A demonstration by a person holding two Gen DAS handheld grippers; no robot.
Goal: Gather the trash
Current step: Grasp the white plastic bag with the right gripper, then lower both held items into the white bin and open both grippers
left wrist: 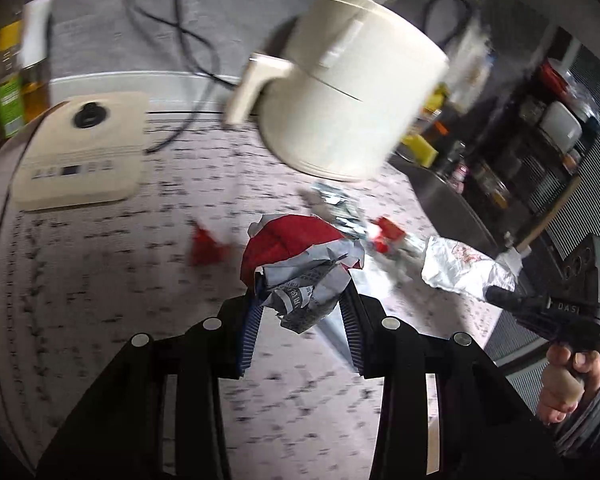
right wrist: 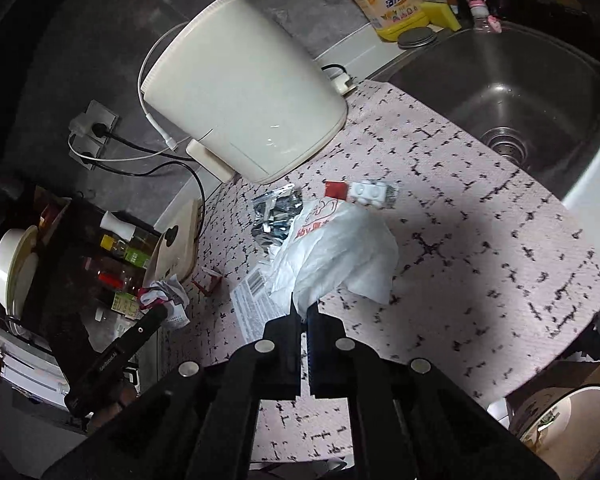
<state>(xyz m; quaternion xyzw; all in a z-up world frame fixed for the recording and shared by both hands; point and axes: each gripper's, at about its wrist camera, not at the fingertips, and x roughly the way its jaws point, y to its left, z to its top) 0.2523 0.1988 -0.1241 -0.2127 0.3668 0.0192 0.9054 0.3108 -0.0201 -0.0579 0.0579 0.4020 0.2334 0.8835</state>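
Left gripper part-open, clamps a crumpled red-and-grey paper wrapper; right gripper, pinched tight, holds a white plastic bag near the cream kettle; only the right view shows the steel sink.

Crumpled paper wad, glossy plastic appliance.

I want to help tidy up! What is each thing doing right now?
Left hand-held gripper: shut on crumpled paper.
Right hand-held gripper: shut on white plastic bag.
Foil wrapper: lying on counter.
Sink: no water visible.
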